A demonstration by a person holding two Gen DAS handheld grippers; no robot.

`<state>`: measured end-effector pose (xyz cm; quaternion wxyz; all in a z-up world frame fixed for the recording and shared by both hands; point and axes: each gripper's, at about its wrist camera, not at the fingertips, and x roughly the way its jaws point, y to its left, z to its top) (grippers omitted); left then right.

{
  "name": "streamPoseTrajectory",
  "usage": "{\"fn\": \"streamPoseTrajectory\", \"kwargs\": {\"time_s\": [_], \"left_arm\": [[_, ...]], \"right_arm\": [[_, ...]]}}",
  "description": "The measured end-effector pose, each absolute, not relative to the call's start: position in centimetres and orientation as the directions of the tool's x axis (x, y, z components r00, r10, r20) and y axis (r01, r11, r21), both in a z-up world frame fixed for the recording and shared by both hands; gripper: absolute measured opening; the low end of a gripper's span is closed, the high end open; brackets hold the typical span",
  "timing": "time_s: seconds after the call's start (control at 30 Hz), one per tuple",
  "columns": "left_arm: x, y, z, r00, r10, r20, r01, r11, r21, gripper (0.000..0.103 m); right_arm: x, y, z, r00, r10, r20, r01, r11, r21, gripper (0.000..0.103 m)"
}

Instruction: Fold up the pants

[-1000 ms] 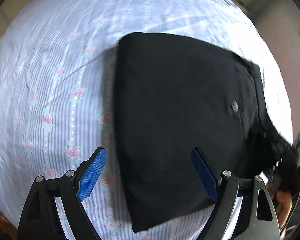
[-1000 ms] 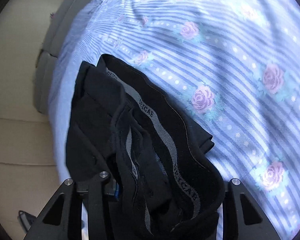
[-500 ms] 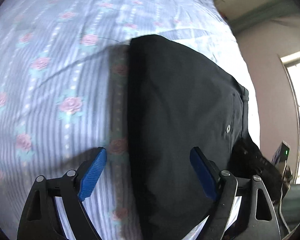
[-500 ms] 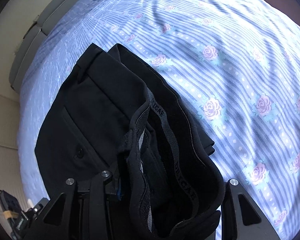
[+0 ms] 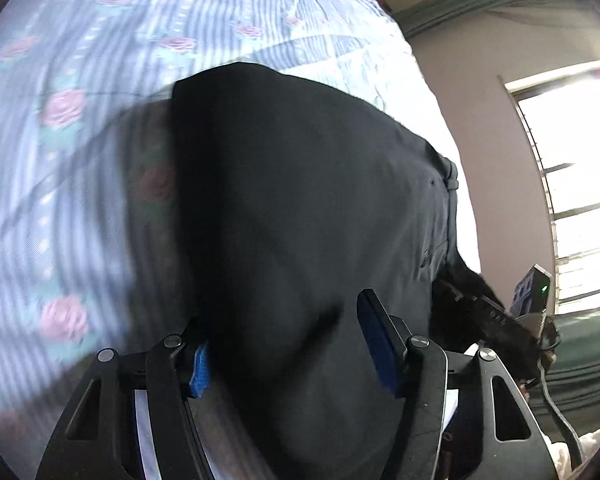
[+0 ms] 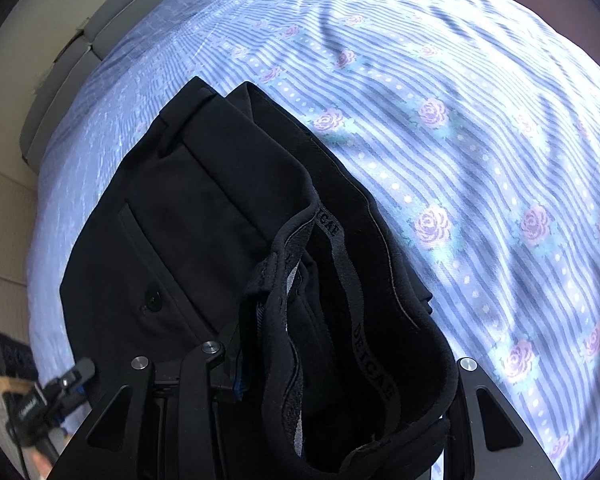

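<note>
The black pants (image 5: 308,208) lie folded on a bed whose sheet (image 5: 80,92) is blue-striped with pink roses. In the left wrist view the left tongs (image 5: 288,344) straddle the near, folded end of the cloth. Their jaws have just been closing, with the fabric bunched up between them. The left blue pad (image 5: 200,364) is half buried by the cloth edge, while the right pad (image 5: 376,340) shows its full face with fabric lying against it. Whether the pads already press the cloth cannot be told, since the fabric hides the contact and this view is smeared by motion blur, worst on the sheet at left.

At the far right of that view a dark device with a green light (image 5: 534,292) is partly cut off by the frame, in front of a bright window (image 5: 572,184).

In the right wrist view the right tongs (image 6: 340,392) hold the waistband (image 6: 340,288), which hangs open over them, showing a grey inner band with lettering too small to read surely. Cloth swallows both pads; only a sliver of blue shows at the left finger (image 6: 240,388), so the grip is read from the bunched fabric. A back pocket with its button (image 6: 152,302) faces up. At lower left a small black clip (image 6: 74,374) is partly out of frame.
</note>
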<state>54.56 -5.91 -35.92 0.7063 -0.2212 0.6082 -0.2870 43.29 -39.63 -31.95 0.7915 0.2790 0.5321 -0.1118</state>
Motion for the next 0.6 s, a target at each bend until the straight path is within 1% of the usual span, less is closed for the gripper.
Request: {"fn": "streamPoseTrajectory", "kwargs": {"time_s": [0.13,0.2,0.3,0.37,0.4,0.47,0.5,0.57,0.6], "left_arm": [[55.1,-6.7,-36.4,0.109,-0.697,-0.709,0.119,0.717,-0.687,0.063],[55.3,-7.1,-36.3,0.115,-0.697,-0.708,0.099,0.717,-0.69,0.065],[55.6,-7.6,-36.2,0.121,-0.681,-0.722,0.059,0.731,-0.68,0.064],[55.7,-7.8,-36.2,0.123,-0.647,-0.752,0.031,0.76,-0.649,0.049],[55.6,-7.8,-36.1,0.117,-0.63,-0.767,0.028,0.775,-0.632,0.045],[55.4,-7.9,-35.6,0.119,-0.62,-0.776,0.03,0.783,-0.621,0.033],[55.3,-8.0,-35.2,0.12,-0.61,-0.783,0.031,0.791,-0.611,0.031],[54.9,-8.4,-34.2,0.129,-0.59,-0.797,0.041,0.807,-0.59,0.022],[54.8,-8.6,-33.7,0.134,-0.581,-0.803,0.049,0.813,-0.58,0.02]], "right_arm": [[43.7,-39.7,-32.4,0.409,0.137,-0.902,0.468,0.817,0.336,0.044],[44.1,-39.8,-32.6,0.409,0.151,-0.9,0.471,0.809,0.35,0.044],[44.1,-40.0,-32.7,0.408,0.163,-0.898,0.47,0.806,0.36,0.044],[44.2,-40.2,-32.6,0.397,0.174,-0.901,0.476,0.801,0.364,0.044],[44.2,-40.4,-32.5,0.39,0.182,-0.903,0.476,0.799,0.367,0.044],[44.4,-40.5,-32.1,0.378,0.195,-0.905,0.47,0.801,0.37,0.044],[44.4,-40.6,-31.8,0.374,0.201,-0.905,0.458,0.809,0.369,0.043],[44.2,-40.7,-31.2,0.378,0.212,-0.901,0.445,0.812,0.378,0.038],[44.0,-40.7,-30.7,0.386,0.219,-0.896,0.436,0.812,0.387,0.036]]}}
